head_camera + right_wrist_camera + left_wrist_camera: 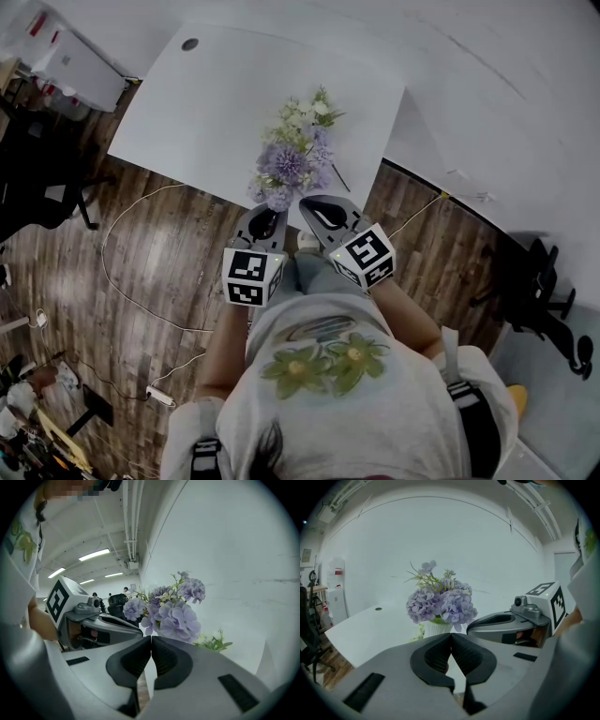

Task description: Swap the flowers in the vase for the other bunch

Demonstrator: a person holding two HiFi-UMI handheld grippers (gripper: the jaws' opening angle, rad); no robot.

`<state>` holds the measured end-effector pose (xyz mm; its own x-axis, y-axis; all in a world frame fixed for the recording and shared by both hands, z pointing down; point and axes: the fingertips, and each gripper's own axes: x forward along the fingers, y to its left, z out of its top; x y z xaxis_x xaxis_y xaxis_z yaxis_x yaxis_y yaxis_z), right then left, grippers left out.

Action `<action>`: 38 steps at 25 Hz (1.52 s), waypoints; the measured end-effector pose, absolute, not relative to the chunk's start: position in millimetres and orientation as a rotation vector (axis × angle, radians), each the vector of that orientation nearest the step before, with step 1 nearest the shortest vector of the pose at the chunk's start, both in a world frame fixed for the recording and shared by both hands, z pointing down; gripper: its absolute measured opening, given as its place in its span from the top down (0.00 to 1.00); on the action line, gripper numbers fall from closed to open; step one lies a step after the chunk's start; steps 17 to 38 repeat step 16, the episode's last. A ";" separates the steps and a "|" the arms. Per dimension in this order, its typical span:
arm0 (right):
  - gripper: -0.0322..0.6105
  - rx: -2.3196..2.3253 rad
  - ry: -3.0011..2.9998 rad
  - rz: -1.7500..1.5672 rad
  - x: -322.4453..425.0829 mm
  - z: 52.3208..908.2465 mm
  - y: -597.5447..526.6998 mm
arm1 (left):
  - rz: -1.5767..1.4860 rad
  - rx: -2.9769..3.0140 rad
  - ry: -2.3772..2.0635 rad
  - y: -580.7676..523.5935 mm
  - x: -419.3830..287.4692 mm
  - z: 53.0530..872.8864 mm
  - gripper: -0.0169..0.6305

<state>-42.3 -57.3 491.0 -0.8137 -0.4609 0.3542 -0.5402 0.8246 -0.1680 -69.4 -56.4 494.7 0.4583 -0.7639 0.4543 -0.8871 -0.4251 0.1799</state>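
Observation:
A bunch of purple hydrangeas (284, 172) stands in a white vase (436, 628) at the near edge of the white table (216, 103). Behind it on the tabletop lies a second bunch of white and green flowers (307, 114); its leaves (216, 643) show past the purple heads in the right gripper view. My left gripper (264, 224) is shut just short of the vase, with nothing between its jaws. My right gripper (324, 214) hovers beside it, also shut and empty. Neither gripper touches the flowers.
A dark wood floor with a loose white cable (141, 281) and a power strip (159, 396) lies left of me. A black office chair (37, 187) stands at the left and another (544, 281) at the right. The table has a grommet hole (190, 44).

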 end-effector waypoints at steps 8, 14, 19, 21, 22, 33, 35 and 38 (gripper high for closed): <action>0.89 0.754 -2.704 0.367 -43.1 489.2 -57.6 | 0.447 2.345 -1.361 -57.5 -65.4 492.5 0.95; 0.89 0.751 -2.693 0.366 -41.8 489.7 -54.5 | 0.468 2.377 -1.298 -49.9 -54.2 493.4 0.95; 0.89 0.750 -2.690 0.368 -41.3 489.7 -52.2 | 0.472 2.386 -1.284 -47.1 -51.9 492.8 0.95; 0.89 0.750 -2.690 0.368 -41.3 489.7 -52.2 | 0.472 2.386 -1.284 -47.1 -51.9 492.8 0.95; 0.89 0.750 -2.690 0.368 -41.3 489.7 -52.2 | 0.472 2.386 -1.284 -47.1 -51.9 492.8 0.95; 0.89 0.750 -2.690 0.368 -41.3 489.7 -52.2 | 0.472 2.386 -1.284 -47.1 -51.9 492.8 0.95; 0.89 0.750 -2.690 0.368 -41.3 489.7 -52.2 | 0.472 2.386 -1.284 -47.1 -51.9 492.8 0.95; 0.89 0.750 -2.690 0.368 -41.3 489.7 -52.2 | 0.472 2.386 -1.284 -47.1 -51.9 492.8 0.95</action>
